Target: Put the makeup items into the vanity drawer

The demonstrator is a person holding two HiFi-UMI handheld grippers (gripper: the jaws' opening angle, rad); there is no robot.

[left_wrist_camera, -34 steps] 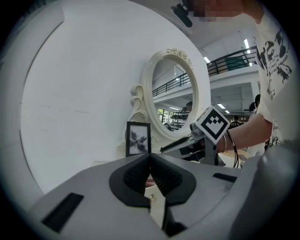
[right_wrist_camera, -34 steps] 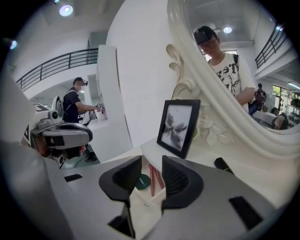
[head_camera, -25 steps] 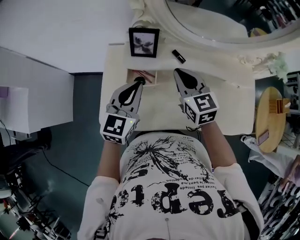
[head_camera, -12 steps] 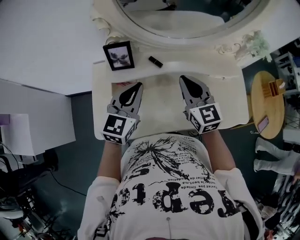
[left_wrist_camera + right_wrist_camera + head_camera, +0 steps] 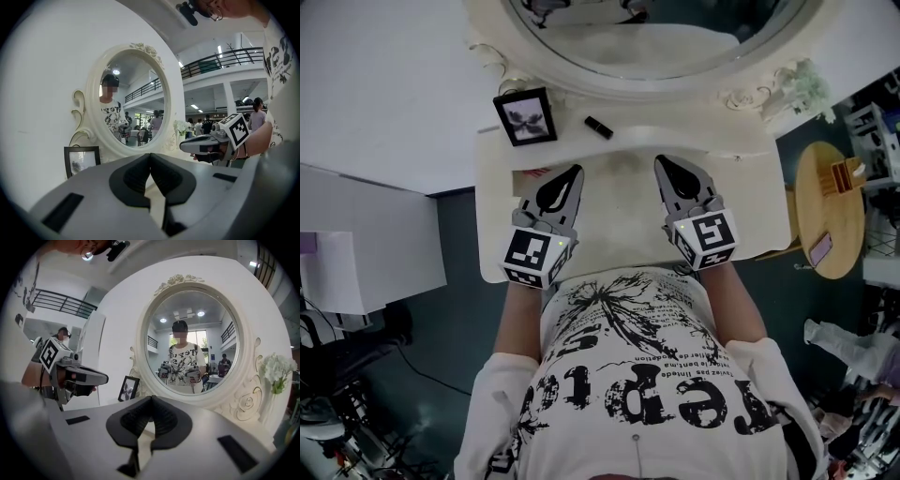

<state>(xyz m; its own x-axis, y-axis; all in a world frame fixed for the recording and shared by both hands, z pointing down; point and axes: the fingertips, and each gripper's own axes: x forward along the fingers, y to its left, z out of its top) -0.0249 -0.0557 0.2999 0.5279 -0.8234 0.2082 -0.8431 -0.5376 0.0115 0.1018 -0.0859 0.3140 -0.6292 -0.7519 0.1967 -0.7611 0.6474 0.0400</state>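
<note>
**A:** In the head view we see the left gripper (image 5: 575,172) and the right gripper (image 5: 660,161) at mid-frame over the cream vanity top (image 5: 619,220).

**B:** And the makeup?

**A:** A small black tube (image 5: 598,127) lies at upper centre, just right of the picture frame (image 5: 525,116) and apart from both grippers. A sliver of the drawer (image 5: 531,173) shows left of the left gripper's tip.

**B:** In the left gripper view we find the jaws pressed together and empty, with the oval mirror (image 5: 136,93) at upper left.

**A:** The right gripper view gives us the same: jaws together, nothing between them.
</note>
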